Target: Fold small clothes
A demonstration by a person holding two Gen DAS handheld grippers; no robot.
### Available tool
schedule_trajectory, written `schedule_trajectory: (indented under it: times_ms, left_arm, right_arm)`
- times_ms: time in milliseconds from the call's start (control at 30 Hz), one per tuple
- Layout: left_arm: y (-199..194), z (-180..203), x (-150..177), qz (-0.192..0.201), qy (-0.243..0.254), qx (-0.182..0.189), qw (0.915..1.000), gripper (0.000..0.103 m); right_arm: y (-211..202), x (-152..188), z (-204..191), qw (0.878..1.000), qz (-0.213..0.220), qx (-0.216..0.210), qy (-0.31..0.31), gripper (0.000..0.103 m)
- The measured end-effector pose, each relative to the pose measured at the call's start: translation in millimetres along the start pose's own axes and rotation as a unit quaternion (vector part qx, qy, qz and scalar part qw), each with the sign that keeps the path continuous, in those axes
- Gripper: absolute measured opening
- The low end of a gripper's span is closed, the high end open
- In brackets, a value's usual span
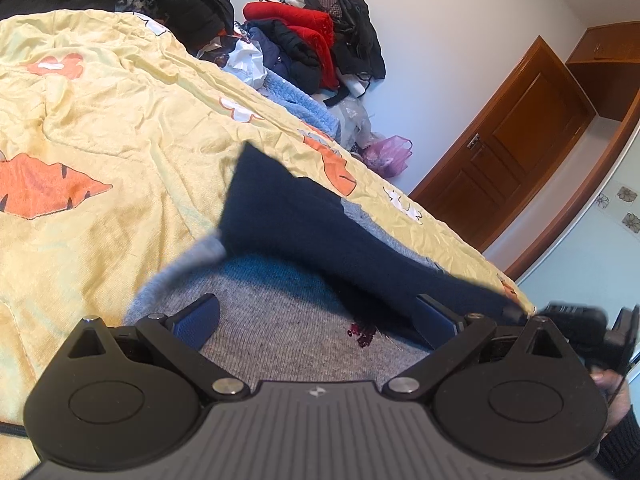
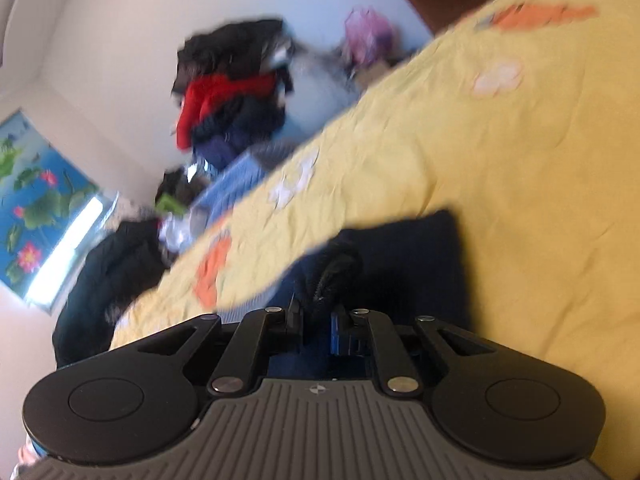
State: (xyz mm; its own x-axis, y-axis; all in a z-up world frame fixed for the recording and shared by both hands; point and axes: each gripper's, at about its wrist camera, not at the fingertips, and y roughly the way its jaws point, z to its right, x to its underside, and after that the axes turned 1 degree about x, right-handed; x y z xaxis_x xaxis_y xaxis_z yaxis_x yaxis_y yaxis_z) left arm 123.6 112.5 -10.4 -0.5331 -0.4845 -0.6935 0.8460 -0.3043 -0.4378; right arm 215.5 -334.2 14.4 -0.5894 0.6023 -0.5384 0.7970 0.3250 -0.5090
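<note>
A small grey knit garment (image 1: 280, 320) with a dark navy part (image 1: 304, 224) lies on the yellow bedspread (image 1: 120, 120). The navy part is lifted and stretched toward the right. My left gripper (image 1: 316, 320) is open, low over the grey knit, with blue pads (image 1: 200, 320) wide apart. My right gripper (image 2: 318, 316) is shut on the navy fabric (image 2: 400, 264), which bunches between its fingers. The right gripper also shows at the right edge of the left wrist view (image 1: 580, 320).
A pile of dark, red and blue clothes (image 1: 316, 40) lies past the bed's far edge by the wall. A purple plastic bag (image 1: 388, 152) sits on the floor. A brown wooden door (image 1: 512, 144) stands at right. The right view is motion-blurred.
</note>
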Motion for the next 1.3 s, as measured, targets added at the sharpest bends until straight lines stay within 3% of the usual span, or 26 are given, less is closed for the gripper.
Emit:
schedule_trajectory:
  times_ms: [67, 200, 267, 333, 433, 533, 600, 767, 867, 967, 1033, 1167, 1233, 1300]
  left_arm:
    - [-0.3, -0.3, 0.1, 0.0, 0.001, 0.0, 1.0, 0.103]
    - [0.2, 2.2, 0.0, -0.002, 0.008, -0.007, 0.9999, 0.103]
    - [-0.2, 14.4, -0.3, -0.01, 0.034, -0.039, 0.9986, 0.103]
    - [-4.5, 33.7, -3.5, -0.02, 0.075, -0.06, 0.9952, 0.103]
    - [-10.4, 58.5, -18.1, 0.02, 0.122, -0.034, 0.9918, 0.103]
    - [26.9, 78.1, -45.6, 0.015, 0.164, -0.046, 0.9853, 0.103]
    - [70.6, 82.6, -59.7, -0.017, 0.192, -0.085, 0.9776, 0.103]
    - [152.7, 64.7, -66.7, -0.104, 0.221, -0.17, 0.9547, 0.103]
    - [151.6, 54.6, -62.1, -0.088, 0.236, -0.153, 0.9557, 0.103]
    - [154.3, 51.6, -63.3, -0.087, 0.237, -0.147, 0.9563, 0.103]
    - [160.0, 55.2, -65.0, -0.086, 0.241, -0.155, 0.9543, 0.103]
    - [145.6, 67.3, -62.9, -0.076, 0.242, -0.186, 0.9494, 0.103]
    - [115.1, 73.8, -54.9, -0.07, 0.229, -0.186, 0.9531, 0.103]
    - [81.9, 75.9, -39.6, -0.072, 0.21, -0.157, 0.9622, 0.103]
  right_arm:
    - [3.2, -1.5, 18.5, 0.999, -0.008, 0.034, 0.004, 0.02]
    - [1.6, 6.8, 26.0, 1.0, -0.018, 0.024, -0.003, 0.021]
    - [-0.9, 6.2, 23.5, 0.999, -0.016, 0.032, -0.006, 0.024]
    - [-14.9, 2.3, 17.9, 0.999, 0.02, 0.049, -0.013, 0.031]
    - [-37.5, -2.5, -2.2, 0.991, 0.089, 0.067, -0.07, 0.032]
    - [-25.6, -5.3, -27.4, 0.986, 0.074, 0.056, -0.139, 0.037]
    - [-5.9, -3.9, -40.0, 0.983, 0.049, 0.054, -0.17, 0.045]
    - [42.1, 8.8, -43.8, 0.972, -0.008, 0.095, -0.216, 0.042]
    - [39.2, 22.8, -45.6, 0.952, 0.001, 0.104, -0.289, 0.041]
    - [35.0, 29.1, -39.8, 0.945, 0.013, 0.095, -0.312, 0.041]
    - [36.1, 29.2, -40.0, 0.943, 0.015, 0.101, -0.316, 0.041]
    - [31.4, 41.2, -52.6, 0.926, 0.03, 0.135, -0.352, 0.045]
    - [2.9, 50.1, -57.5, 0.934, 0.042, 0.127, -0.331, 0.053]
    - [-30.1, 63.2, -54.9, 0.95, 0.037, 0.076, -0.301, 0.066]
